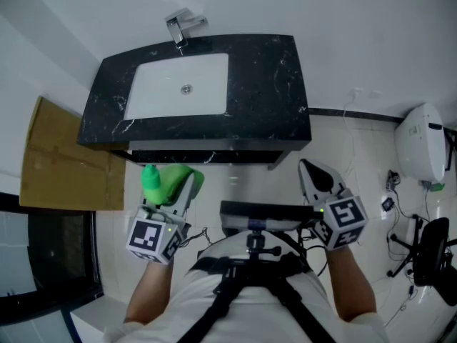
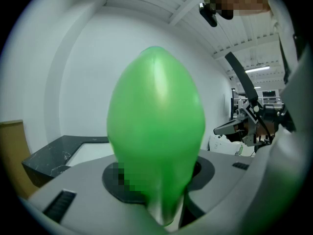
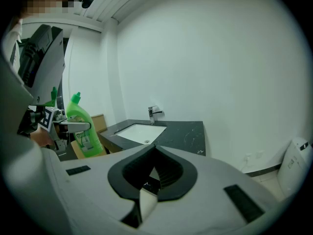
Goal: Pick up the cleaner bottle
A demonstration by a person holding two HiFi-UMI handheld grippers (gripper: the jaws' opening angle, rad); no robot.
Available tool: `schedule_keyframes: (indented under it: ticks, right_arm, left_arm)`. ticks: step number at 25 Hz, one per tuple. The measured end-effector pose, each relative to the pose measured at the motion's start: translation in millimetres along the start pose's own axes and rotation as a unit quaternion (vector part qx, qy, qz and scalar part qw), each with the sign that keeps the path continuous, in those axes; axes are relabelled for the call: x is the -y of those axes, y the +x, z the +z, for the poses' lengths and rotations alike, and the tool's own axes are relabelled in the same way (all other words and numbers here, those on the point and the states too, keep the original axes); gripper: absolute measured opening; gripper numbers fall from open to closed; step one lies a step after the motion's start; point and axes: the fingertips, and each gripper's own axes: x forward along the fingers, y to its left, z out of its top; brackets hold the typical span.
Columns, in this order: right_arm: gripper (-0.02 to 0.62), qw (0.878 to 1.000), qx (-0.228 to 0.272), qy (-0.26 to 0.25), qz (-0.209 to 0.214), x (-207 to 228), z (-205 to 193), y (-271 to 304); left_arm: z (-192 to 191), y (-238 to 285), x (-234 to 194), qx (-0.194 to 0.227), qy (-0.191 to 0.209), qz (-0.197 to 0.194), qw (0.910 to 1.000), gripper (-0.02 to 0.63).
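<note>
My left tongs (image 1: 170, 194) grasp cleaner bottle (image 1: 160, 179), lower left of frame, upright, cap up; right tongs (image 1: 308, 166) clenched, empty.

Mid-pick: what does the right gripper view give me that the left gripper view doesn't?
Only right gripper view: the whole cleaner bottle held by the left gripper, plus the faucet. Only left gripper view: the bottle close up between its fingers, and the right gripper beyond. Both: bottle, black counter and sink.
</note>
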Motion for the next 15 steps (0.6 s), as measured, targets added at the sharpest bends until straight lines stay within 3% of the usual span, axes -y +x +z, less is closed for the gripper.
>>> schedule_keyframes:
  ticks: [15]
  right_arm:
    - [0.000,1.000,-0.012,-0.003,0.002,-0.3,2.5,5.7]
  left_arm:
    - [-3.1,5.0,-2.1,-0.005,-0.007,-0.004,1.0000,0.166]
